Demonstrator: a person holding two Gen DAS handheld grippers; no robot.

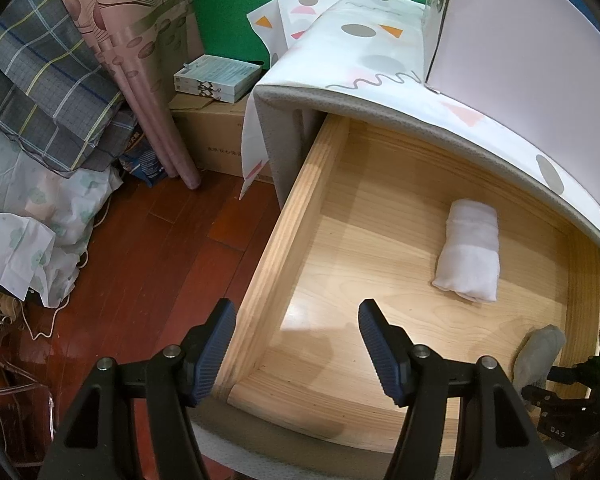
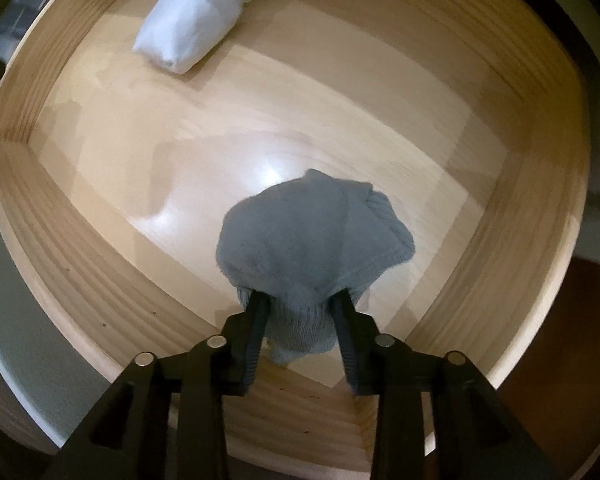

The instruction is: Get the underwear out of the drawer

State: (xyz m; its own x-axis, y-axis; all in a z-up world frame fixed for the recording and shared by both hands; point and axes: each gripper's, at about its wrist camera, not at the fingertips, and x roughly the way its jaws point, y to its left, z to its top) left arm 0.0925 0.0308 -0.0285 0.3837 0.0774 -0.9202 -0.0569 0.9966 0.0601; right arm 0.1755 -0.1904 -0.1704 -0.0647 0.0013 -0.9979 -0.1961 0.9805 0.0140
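Your right gripper's fingers (image 2: pixel 342 312) sat loosely around the grey underwear (image 2: pixel 312 232) inside the drawer (image 1: pixel 300 184); the left gripper (image 1: pixel 296 344) hung spread, empty. Neither grey nor white bundle (image 1: pixel 470 254) was out yet.

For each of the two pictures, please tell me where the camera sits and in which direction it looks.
Left wrist view: sits on the left gripper, looks steeply down at the open drawer and the floor beside it; its jaws stand apart, empty.
Right wrist view: sits on the right gripper, looks straight down into the drawer; its jaws flank the grey bundle.
Shared: the drawer, the white roll, the grey bundle.
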